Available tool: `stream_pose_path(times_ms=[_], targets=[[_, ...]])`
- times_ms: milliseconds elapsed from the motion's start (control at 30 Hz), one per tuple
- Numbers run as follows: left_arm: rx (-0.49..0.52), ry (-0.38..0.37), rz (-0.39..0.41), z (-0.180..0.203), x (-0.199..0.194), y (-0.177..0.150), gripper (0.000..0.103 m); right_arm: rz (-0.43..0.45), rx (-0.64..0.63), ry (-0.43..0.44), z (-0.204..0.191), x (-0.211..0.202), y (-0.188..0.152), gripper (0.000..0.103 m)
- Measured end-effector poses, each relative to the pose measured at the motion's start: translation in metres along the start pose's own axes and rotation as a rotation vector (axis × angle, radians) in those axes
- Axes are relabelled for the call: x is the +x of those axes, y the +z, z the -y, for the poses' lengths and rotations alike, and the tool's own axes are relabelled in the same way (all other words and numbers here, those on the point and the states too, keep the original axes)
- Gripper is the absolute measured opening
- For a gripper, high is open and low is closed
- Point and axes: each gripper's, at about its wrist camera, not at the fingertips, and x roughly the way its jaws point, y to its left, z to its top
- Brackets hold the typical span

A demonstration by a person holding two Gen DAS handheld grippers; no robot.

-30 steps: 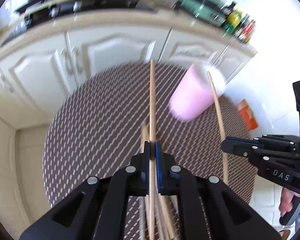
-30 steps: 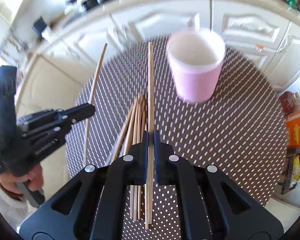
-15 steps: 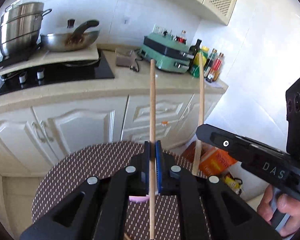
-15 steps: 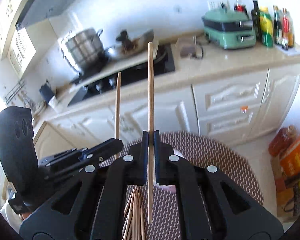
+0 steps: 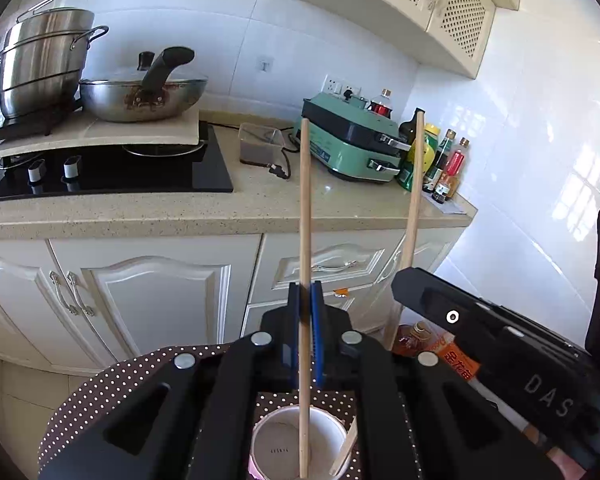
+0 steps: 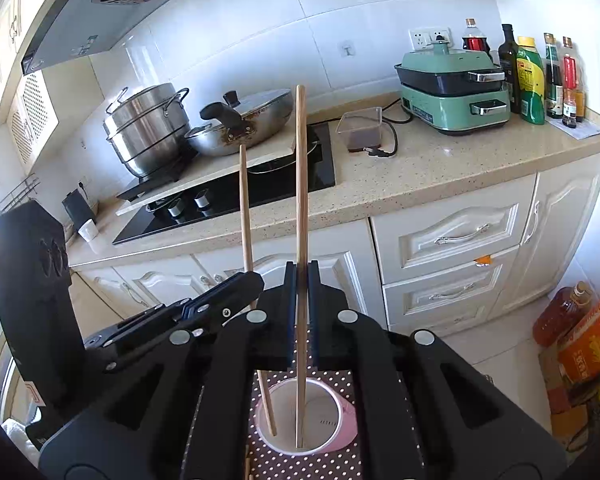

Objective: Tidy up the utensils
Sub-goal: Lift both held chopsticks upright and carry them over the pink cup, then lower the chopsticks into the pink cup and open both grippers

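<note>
My left gripper (image 5: pixel 305 294) is shut on a wooden chopstick (image 5: pixel 305 200) that stands nearly upright, its lower end inside the pink cup (image 5: pixel 260 436). My right gripper (image 6: pixel 301 280) is shut on a second chopstick (image 6: pixel 300 176), also upright with its lower end in the cup (image 6: pixel 350 420). Each gripper shows in the other's view: the right gripper (image 5: pixel 402 280) with its chopstick (image 5: pixel 414 208), the left gripper (image 6: pixel 254 280) with its chopstick (image 6: pixel 245 208). The cup stands on a round table with a brown dotted cloth (image 5: pixel 112 392).
Behind the table runs a kitchen counter (image 5: pixel 140 208) with white cabinets (image 6: pixel 456 240), a black hob (image 5: pixel 112 176), a steel pot (image 5: pixel 44 64), a wok (image 6: pixel 244 124), a green cooker (image 6: pixel 452 84) and bottles (image 6: pixel 540 76). An orange box (image 6: pixel 592 344) and an oil bottle (image 6: pixel 560 312) stand on the floor at right.
Both grippers rose and tipped up from looking down at the table. The two chopsticks went from slanting over the cloth to standing upright with their lower ends in the cup.
</note>
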Motion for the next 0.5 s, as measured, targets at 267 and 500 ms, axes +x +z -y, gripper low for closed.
stream_pose_path(times_ms=[267, 500], targets=[[0.011, 0.035, -0.041, -0.010, 0.014, -0.022, 0.006, -0.031, -0.016, 0.003, 0.004, 0.014, -0.015, 0.006], [0.006, 0.038, -0.083, -0.017, 0.012, -0.040, 0.006, -0.073, -0.011, -0.003, 0.006, 0.007, -0.031, 0.006]])
